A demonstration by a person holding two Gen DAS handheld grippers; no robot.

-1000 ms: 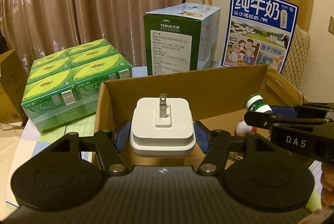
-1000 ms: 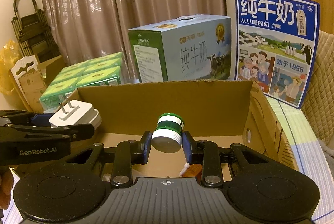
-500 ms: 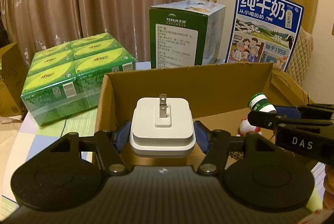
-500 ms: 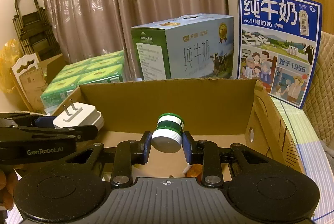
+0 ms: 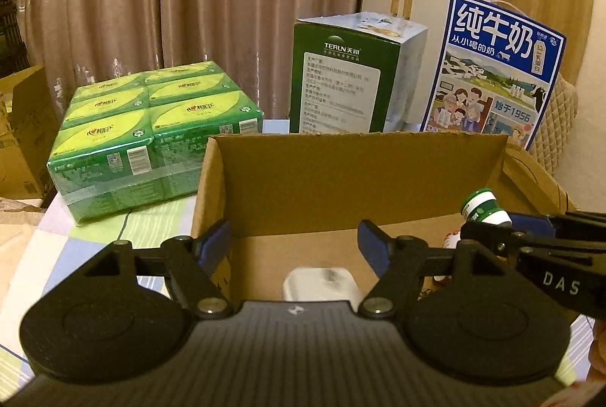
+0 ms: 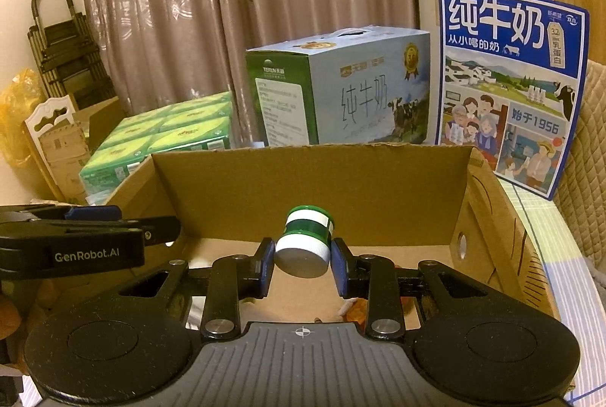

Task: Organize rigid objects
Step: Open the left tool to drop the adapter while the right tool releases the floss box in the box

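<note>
Right tool (image 6: 302, 262), green-white jar (image 6: 306, 240) clamped

L gripper (image 5: 294, 243): jaws just been opening, now wide apart, nothing between the pads, tilted down a bit. R gripper (image 6: 302, 262): pinched tight on a small green-and-white bottle (image 6: 306, 241), also tilted down, just beside the L one.

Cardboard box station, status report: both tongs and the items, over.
Left tongs open, jaws just widened; white charger dropped free below, inside cardboard box. Right tongs shut on green-white bottle over box. Nothing blocking.
</note>
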